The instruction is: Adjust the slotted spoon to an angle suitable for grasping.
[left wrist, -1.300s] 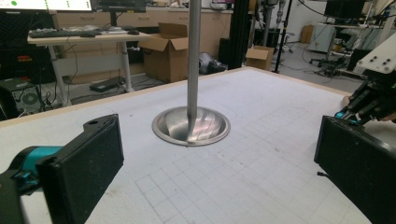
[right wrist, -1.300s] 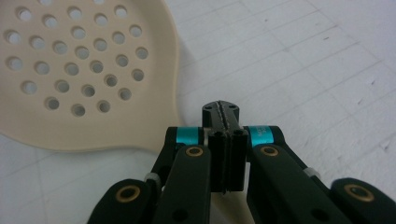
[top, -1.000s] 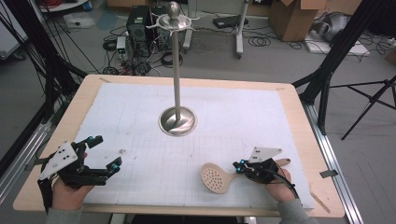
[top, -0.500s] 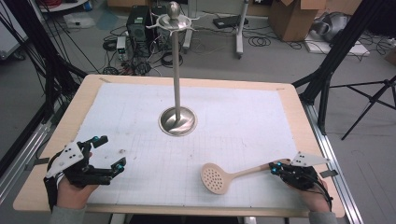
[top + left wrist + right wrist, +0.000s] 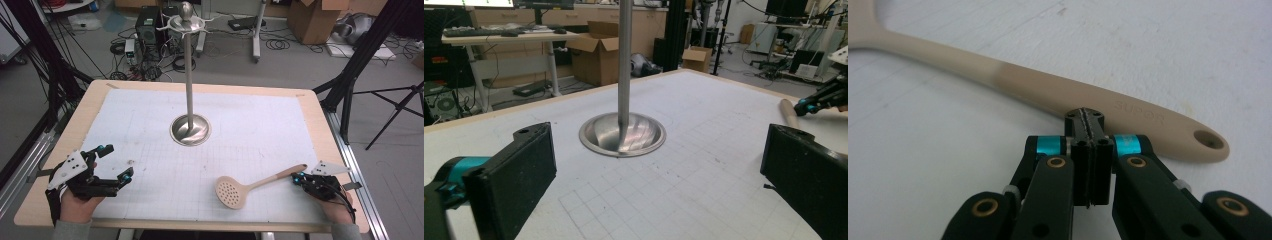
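A beige slotted spoon (image 5: 231, 191) lies flat on the white mat, its handle (image 5: 1058, 90) running toward the right edge and ending in a hanging hole. My right gripper (image 5: 299, 178) is shut with nothing between its jaws. Its tips (image 5: 1087, 120) sit at the handle's near edge close to the hole end; I cannot tell whether they touch it. A steel stand (image 5: 190, 131) with a tall pole rises at mid table. My left gripper (image 5: 115, 162) rests open at the front left, aimed at the stand's base (image 5: 621, 135), its pads (image 5: 521, 172) wide apart and empty.
A white gridded mat (image 5: 260, 130) covers the wooden table (image 5: 320, 115). The stand's pole ends in a hooked top (image 5: 186, 22). In the left gripper view, the right gripper (image 5: 821, 97) shows at the far right. Cables, boxes and tripod legs crowd the floor around the table.
My right hand slid right from beside the spoon's head to the handle's end, uncovering the handle. The spoon has stayed in place. The left gripper has kept still.
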The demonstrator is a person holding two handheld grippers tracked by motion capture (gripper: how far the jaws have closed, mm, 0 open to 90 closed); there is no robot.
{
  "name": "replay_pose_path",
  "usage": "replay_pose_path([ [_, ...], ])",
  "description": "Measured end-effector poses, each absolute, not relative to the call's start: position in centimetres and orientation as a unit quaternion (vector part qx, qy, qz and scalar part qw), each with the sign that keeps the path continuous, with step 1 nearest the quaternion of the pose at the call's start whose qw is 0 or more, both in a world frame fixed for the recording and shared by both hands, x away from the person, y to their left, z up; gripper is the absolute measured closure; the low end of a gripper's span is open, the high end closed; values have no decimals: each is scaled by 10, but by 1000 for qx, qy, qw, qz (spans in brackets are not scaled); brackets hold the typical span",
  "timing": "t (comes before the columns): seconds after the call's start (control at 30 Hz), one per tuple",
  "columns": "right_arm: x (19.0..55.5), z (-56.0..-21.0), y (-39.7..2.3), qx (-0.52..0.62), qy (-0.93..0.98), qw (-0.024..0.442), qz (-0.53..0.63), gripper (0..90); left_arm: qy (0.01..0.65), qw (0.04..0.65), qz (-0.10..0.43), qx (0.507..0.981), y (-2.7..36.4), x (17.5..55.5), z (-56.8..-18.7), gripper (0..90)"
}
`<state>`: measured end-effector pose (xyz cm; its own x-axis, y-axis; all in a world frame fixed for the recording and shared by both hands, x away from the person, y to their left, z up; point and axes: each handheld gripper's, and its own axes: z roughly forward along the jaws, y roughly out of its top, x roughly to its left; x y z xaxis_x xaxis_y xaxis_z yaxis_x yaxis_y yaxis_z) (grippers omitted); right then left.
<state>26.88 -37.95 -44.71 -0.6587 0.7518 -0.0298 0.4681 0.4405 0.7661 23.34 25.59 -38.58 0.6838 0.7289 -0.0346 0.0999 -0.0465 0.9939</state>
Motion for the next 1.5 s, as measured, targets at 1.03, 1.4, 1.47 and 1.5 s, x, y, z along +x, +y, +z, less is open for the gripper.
replay_pose_path([
  [1.03,369,-447,-286,343,840,155,391,900,317,615,264,672,268,222,-387,18],
  [1.4,371,-439,-265,334,832,145,419,900,318,613,265,673,270,221,-387,17],
  [1.47,363,-433,-262,320,838,143,419,900,320,614,264,671,270,221,-388,17],
  [1.5,358,-430,-260,314,841,140,418,900,320,614,264,672,270,221,-388,17],
])
